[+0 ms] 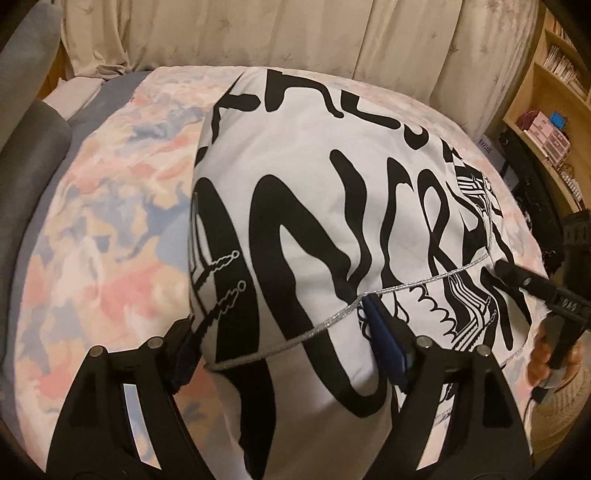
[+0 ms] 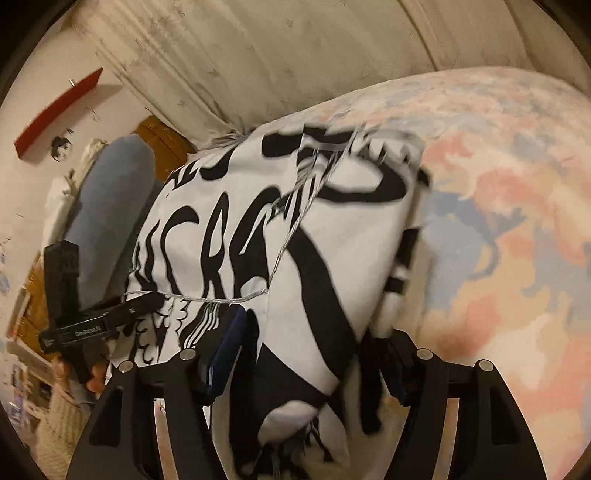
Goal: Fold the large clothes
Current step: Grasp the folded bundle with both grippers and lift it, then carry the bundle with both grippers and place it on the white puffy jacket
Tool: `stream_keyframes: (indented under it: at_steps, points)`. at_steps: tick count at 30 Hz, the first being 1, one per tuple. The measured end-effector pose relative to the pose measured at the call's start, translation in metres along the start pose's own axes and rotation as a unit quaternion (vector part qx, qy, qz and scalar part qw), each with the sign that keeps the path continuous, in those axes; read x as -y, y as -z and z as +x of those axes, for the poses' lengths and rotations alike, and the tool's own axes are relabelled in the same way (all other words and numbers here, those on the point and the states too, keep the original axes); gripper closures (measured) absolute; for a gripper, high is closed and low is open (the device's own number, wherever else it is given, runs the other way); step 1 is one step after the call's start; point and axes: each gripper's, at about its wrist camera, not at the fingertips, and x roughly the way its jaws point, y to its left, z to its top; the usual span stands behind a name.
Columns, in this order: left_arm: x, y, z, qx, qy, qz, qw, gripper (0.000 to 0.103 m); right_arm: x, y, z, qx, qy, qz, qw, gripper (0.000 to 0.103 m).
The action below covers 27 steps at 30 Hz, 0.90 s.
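A large white garment with bold black lettering and a silver-edged hem [image 1: 332, 206] lies on the bed, its near part folded over. My left gripper [image 1: 280, 339] stands wide open with the garment's near edge between its fingers [image 1: 384, 347]. My right gripper [image 2: 306, 354] is also open, its fingers [image 2: 225, 354] either side of a bunched fold of the garment [image 2: 295, 258]. The right gripper shows in the left wrist view [image 1: 532, 288] at the garment's right edge. The left gripper shows in the right wrist view [image 2: 110, 317] at the left.
The bed has a pastel pink, blue and cream cover [image 1: 110, 221] [image 2: 498, 221]. Cream curtains [image 1: 258, 33] hang behind it. A grey chair [image 1: 33, 140] stands at the left, a wooden bookshelf [image 1: 554, 92] at the right. A blue pillow [image 2: 110, 206] lies by the wall.
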Motion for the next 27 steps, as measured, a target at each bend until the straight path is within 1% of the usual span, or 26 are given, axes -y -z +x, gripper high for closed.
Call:
stream_keyframes:
  at_steps: [1, 3, 6, 8, 9, 10, 12, 14, 15, 17, 18, 19, 22, 24, 27]
  points:
    - [0.001, -0.001, -0.005, -0.002, -0.005, 0.001, 1.0000, 0.024, 0.006, -0.002, -0.008, 0.002, 0.007, -0.001, 1.000, 0.035]
    - [0.001, -0.002, -0.011, -0.005, -0.015, 0.006, 0.9999, 0.024, 0.004, -0.010, -0.023, 0.022, 0.032, -0.006, 0.999, 0.034]
    - [0.006, -0.006, -0.024, 0.000, -0.038, 0.022, 0.9990, 0.024, 0.005, -0.021, -0.043, 0.052, 0.050, -0.024, 0.997, 0.033]
    - [0.015, -0.007, -0.043, 0.030, -0.084, 0.048, 0.9949, 0.024, 0.004, -0.026, -0.050, 0.062, 0.048, -0.032, 0.996, 0.033]
    - [0.019, -0.008, -0.056, 0.052, -0.105, 0.058, 0.9914, 0.024, 0.002, -0.027, -0.053, 0.065, 0.046, -0.037, 0.996, 0.033]
    - [0.021, -0.010, -0.063, 0.065, -0.113, 0.061, 0.9896, 0.024, -0.001, -0.030, -0.055, 0.068, 0.045, -0.041, 0.996, 0.033]
    - [0.027, -0.014, -0.080, 0.089, -0.114, 0.058, 0.9878, 0.024, -0.009, -0.030, -0.055, 0.077, 0.053, -0.062, 0.994, 0.033]
    - [0.034, -0.015, -0.085, 0.108, -0.123, 0.051, 0.9853, 0.024, -0.013, -0.029, -0.050, 0.083, 0.064, -0.077, 0.992, 0.035]
    - [0.039, -0.015, -0.083, 0.113, -0.124, 0.049, 0.9846, 0.024, -0.016, -0.030, -0.046, 0.086, 0.070, -0.083, 0.990, 0.037]
    - [0.046, -0.016, -0.074, 0.113, -0.128, 0.048, 0.9841, 0.026, -0.023, -0.034, -0.028, 0.084, 0.075, -0.091, 0.989, 0.047]
    - [0.051, -0.016, -0.065, 0.111, -0.138, 0.051, 0.9830, 0.032, -0.025, -0.034, -0.016, 0.082, 0.081, -0.092, 0.989, 0.050]
    - [0.055, -0.017, -0.056, 0.106, -0.148, 0.054, 0.9819, 0.040, -0.027, -0.034, -0.005, 0.080, 0.086, -0.093, 0.989, 0.051]
    - [0.056, -0.020, -0.026, 0.084, -0.164, 0.047, 0.9818, 0.053, -0.022, -0.039, 0.030, 0.068, 0.110, -0.085, 0.988, 0.052]
    - [0.054, -0.023, -0.003, 0.072, -0.173, 0.032, 0.9817, 0.054, -0.016, -0.042, 0.051, 0.055, 0.117, -0.076, 0.989, 0.052]
    - [0.050, -0.025, 0.016, 0.072, -0.177, 0.023, 0.9814, 0.054, -0.003, -0.046, 0.077, 0.034, 0.111, -0.059, 0.992, 0.052]
